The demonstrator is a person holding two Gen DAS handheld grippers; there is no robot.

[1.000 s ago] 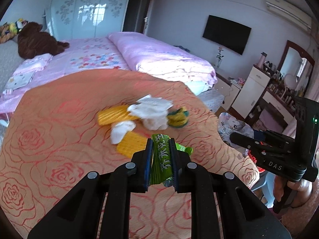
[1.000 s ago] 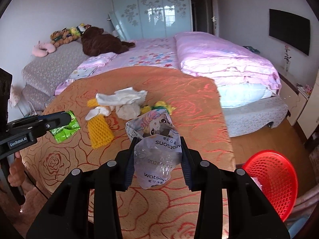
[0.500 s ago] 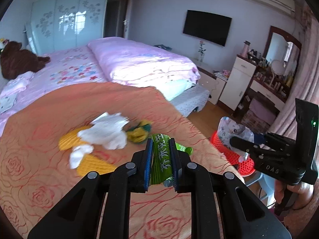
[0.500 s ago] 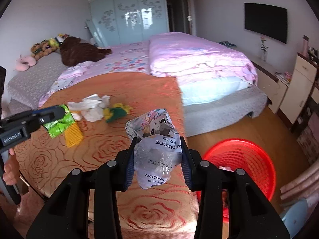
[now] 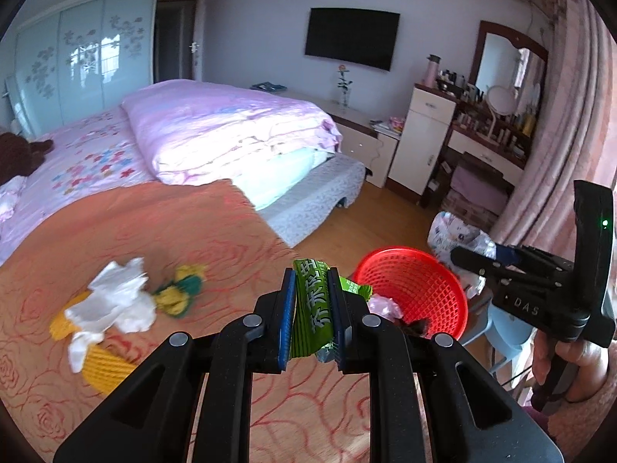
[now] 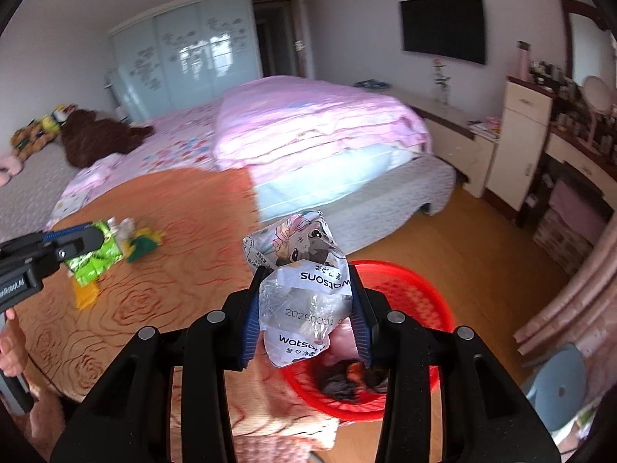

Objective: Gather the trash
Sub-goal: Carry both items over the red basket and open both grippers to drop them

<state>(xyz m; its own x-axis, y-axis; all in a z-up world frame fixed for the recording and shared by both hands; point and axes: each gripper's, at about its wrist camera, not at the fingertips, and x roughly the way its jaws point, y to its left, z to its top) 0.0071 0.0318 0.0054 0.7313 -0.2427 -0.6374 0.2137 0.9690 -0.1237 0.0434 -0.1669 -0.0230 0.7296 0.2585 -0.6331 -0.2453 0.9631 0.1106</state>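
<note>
Green crinkled wrapper (image 5: 310, 308) sits pinched in the left gripper (image 5: 311, 301), just short of the red basket (image 5: 424, 289). Right gripper (image 6: 306, 318) clamps a crumpled clear Watsons bag (image 6: 304, 289) over the basket's near rim; bare wooden floor (image 6: 455, 231) lies beyond.

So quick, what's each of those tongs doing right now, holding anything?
Left tongs: closed on a green snack wrapper.
Right tongs: closed on a crumpled Watsons plastic bag, over the red basket.
</note>
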